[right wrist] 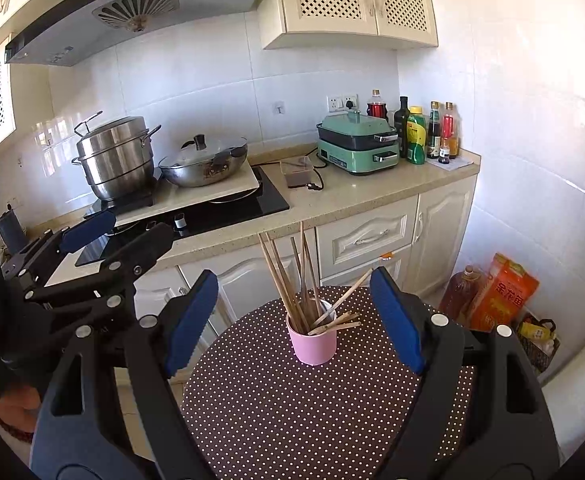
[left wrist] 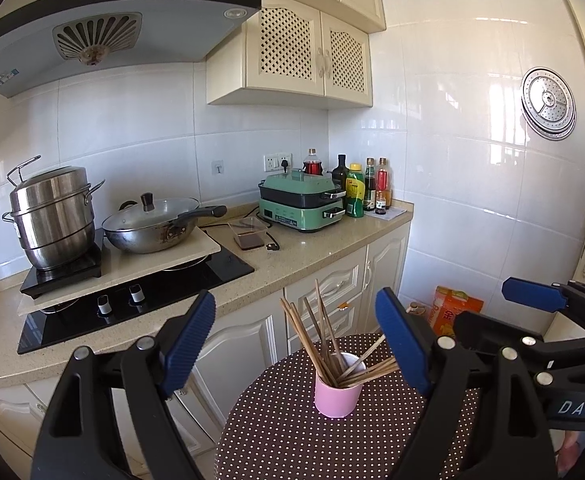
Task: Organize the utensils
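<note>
A: Left wrist view: what is in front of the camera?

B: A pink cup (left wrist: 338, 394) stands on a round table (left wrist: 276, 432) covered in brown cloth with white dots. A bundle of wooden chopsticks (left wrist: 324, 344) sits in the cup, some upright, several leaning out over the rim to the right.

A: And the left gripper (left wrist: 298, 348)?

B: Its blue-padded jaws stand wide apart, one on each side of the cup, touching nothing. The cup lies beyond the fingertips, near the table's middle. At the right edge, the right gripper (left wrist: 532, 294) shows, one blue pad visible; this view alone does not settle its jaws.

A: The background?

B: A kitchen counter (left wrist: 292, 256) with a steel steamer pot (left wrist: 52, 216), a lidded wok (left wrist: 156, 226), a green electric cooker (left wrist: 304, 202) and a row of bottles (left wrist: 366, 188) in the corner.

A: Right wrist view: same scene?

B: The same cup (right wrist: 314, 342) on the same table (right wrist: 292, 412), chopsticks (right wrist: 292, 280) fanned out of it. The right gripper (right wrist: 294, 316) holds its jaws well apart, empty, framing the cup without contact.

A: Anything else?

B: The left gripper (right wrist: 88, 226) reaches in from the left, above the table's edge, clear of the cup. On the floor by the tiled wall stand an orange box (right wrist: 504, 292) and an oil bottle (right wrist: 458, 292).
</note>
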A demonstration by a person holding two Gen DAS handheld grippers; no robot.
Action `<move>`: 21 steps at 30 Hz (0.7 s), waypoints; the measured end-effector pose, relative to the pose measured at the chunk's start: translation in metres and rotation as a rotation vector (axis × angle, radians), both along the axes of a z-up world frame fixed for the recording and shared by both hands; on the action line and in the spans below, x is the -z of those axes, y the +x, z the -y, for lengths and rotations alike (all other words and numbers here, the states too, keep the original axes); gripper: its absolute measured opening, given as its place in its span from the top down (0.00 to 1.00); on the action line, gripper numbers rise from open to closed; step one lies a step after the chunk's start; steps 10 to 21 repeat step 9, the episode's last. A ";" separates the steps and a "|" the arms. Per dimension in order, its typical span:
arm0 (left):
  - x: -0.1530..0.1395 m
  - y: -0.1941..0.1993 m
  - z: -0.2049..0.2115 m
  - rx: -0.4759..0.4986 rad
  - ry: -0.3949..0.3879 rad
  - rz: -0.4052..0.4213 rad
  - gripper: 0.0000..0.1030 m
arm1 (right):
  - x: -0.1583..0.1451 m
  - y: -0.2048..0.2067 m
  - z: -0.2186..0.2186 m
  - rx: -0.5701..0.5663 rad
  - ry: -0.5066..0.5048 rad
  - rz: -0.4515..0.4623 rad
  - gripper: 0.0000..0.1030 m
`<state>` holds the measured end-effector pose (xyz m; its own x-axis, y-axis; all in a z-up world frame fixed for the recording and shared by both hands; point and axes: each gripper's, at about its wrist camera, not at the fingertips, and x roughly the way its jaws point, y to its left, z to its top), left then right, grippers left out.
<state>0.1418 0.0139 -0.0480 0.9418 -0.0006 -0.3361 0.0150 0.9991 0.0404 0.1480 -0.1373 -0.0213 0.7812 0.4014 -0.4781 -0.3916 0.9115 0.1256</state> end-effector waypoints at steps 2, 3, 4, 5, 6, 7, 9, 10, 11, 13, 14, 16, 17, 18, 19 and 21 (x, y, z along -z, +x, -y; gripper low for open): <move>0.001 0.002 0.001 0.001 0.003 -0.011 0.21 | 0.002 0.002 0.000 0.001 -0.001 -0.007 0.25; 0.002 0.003 0.001 0.002 0.005 -0.017 0.21 | 0.004 0.003 0.000 0.002 -0.003 -0.013 0.25; 0.004 0.004 0.002 0.002 0.006 -0.024 0.21 | 0.005 0.004 0.001 0.002 -0.003 -0.017 0.25; 0.006 0.005 0.002 0.004 0.007 -0.034 0.21 | 0.006 0.006 0.001 0.003 -0.001 -0.027 0.25; 0.008 0.007 0.003 0.003 0.008 -0.047 0.21 | 0.008 0.007 0.002 0.004 0.000 -0.034 0.24; 0.009 0.009 0.003 0.002 0.009 -0.056 0.21 | 0.010 0.009 0.003 0.008 0.000 -0.042 0.24; 0.016 0.016 0.004 -0.012 0.018 -0.095 0.21 | 0.014 0.012 0.006 0.017 -0.008 -0.054 0.24; 0.016 0.016 0.004 -0.012 0.018 -0.095 0.21 | 0.014 0.012 0.006 0.017 -0.008 -0.054 0.24; 0.016 0.016 0.004 -0.012 0.018 -0.095 0.21 | 0.014 0.012 0.006 0.017 -0.008 -0.054 0.24; 0.016 0.016 0.004 -0.012 0.018 -0.095 0.21 | 0.014 0.012 0.006 0.017 -0.008 -0.054 0.24; 0.016 0.016 0.004 -0.012 0.018 -0.095 0.21 | 0.014 0.012 0.006 0.017 -0.008 -0.054 0.24; 0.016 0.016 0.004 -0.012 0.018 -0.095 0.21 | 0.014 0.012 0.006 0.017 -0.008 -0.054 0.24; 0.016 0.016 0.004 -0.012 0.018 -0.095 0.21 | 0.014 0.012 0.006 0.017 -0.008 -0.054 0.24; 0.016 0.016 0.004 -0.012 0.018 -0.095 0.21 | 0.014 0.012 0.006 0.017 -0.008 -0.054 0.24; 0.016 0.016 0.004 -0.012 0.018 -0.095 0.21 | 0.014 0.012 0.006 0.017 -0.008 -0.054 0.24; 0.016 0.016 0.004 -0.012 0.018 -0.095 0.21 | 0.014 0.012 0.006 0.017 -0.008 -0.054 0.24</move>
